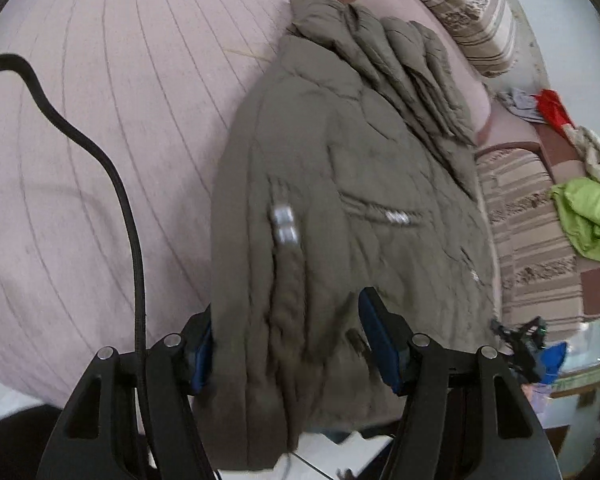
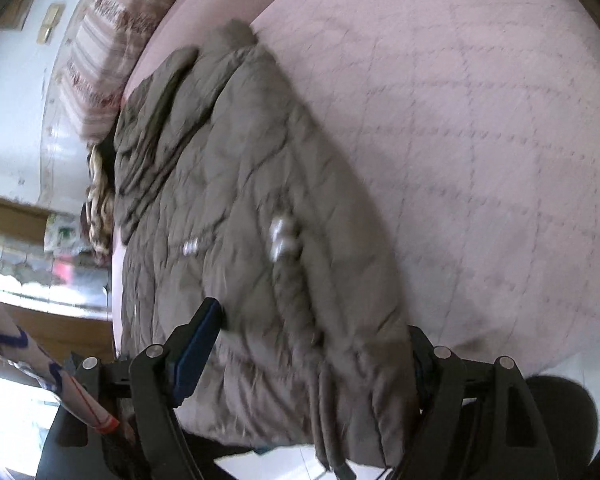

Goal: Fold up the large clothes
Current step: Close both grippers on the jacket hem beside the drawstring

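An olive quilted jacket (image 1: 340,200) lies lengthwise along the edge of a pink quilted bed (image 1: 100,160), its hem hanging over the near edge. My left gripper (image 1: 288,344) is at that hem, and a thick fold of fabric fills the space between its blue pads. In the right wrist view the same jacket (image 2: 240,220) runs away from me across the bed (image 2: 480,140). My right gripper (image 2: 314,324) straddles the hem with its jaws wide. Its left finger (image 2: 196,344) rests clear on top of the fabric, while the jacket hides its right finger.
A black cable (image 1: 132,220) loops over the bed on the left. Striped cushions (image 1: 528,232) line the far side, with a green cloth (image 1: 588,216) and a red one (image 1: 552,108) beyond. A wooden table edge (image 2: 60,340) and white floor tiles (image 1: 320,456) lie near.
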The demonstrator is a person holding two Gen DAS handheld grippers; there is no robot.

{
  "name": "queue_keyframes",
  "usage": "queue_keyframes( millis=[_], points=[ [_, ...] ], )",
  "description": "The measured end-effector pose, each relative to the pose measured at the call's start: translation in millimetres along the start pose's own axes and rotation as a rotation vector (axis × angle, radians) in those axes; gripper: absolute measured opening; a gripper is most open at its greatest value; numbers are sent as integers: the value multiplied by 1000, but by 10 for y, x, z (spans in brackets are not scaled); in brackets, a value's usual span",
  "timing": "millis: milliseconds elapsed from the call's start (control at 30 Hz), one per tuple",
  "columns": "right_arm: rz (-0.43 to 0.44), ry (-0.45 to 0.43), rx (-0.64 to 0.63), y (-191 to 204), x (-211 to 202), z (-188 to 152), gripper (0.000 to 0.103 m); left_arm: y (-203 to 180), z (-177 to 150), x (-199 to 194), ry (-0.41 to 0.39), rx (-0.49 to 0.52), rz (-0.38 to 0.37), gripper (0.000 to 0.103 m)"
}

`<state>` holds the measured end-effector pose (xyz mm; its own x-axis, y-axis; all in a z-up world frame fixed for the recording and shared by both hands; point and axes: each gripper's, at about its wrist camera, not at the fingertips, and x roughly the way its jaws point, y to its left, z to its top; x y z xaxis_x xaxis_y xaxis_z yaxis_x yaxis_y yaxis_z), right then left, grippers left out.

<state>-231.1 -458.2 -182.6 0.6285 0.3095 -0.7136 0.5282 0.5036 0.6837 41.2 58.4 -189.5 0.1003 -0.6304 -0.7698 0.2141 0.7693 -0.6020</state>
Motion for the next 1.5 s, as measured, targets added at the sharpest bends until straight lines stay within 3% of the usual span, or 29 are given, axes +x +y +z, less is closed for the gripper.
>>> queue_keyframes(
  millis=[100, 200, 400, 633, 700, 733, 767, 800, 900, 1067, 1333, 1500],
  points=[
    [-8, 32, -37, 55, 21, -130, 78, -21, -148, 35, 27, 2, -54, 62],
    [-2, 59, -51, 94, 46, -264, 70, -104, -185, 78, 18, 44, -3, 62],
    [34, 107, -47, 127, 197, -507, 61, -99, -167, 118, 4, -5, 10, 62],
    [50, 29, -21, 286, 168, -474, 59, -382, -181, 212, -25, 20, 182, 62],
    [49, 22, -18, 336, 193, -448, 59, -363, -173, 203, -35, -3, 201, 62],
    [36, 21, -20, 362, 221, -434, 59, -360, -164, 192, -49, -27, 221, 53],
    [19, 20, -25, 388, 249, -432, 50, -379, -147, 201, -53, -37, 241, 33],
    [1, 20, -29, 405, 264, -422, 34, -391, -140, 190, -54, -41, 257, 26],
    [11, 5, -26, 422, 214, -419, 22, -455, -154, 5, -109, -39, 232, 17],
    [70, -39, -74, 529, -123, -458, 18, -684, -283, -381, -180, 12, 207, 15],
    [59, -29, -154, 611, -567, -635, 18, -920, -574, -693, -192, 120, 236, 15],
    [47, -40, -204, 832, -665, -509, 18, -1083, -315, -797, -248, 113, 216, 16]
  ],
)
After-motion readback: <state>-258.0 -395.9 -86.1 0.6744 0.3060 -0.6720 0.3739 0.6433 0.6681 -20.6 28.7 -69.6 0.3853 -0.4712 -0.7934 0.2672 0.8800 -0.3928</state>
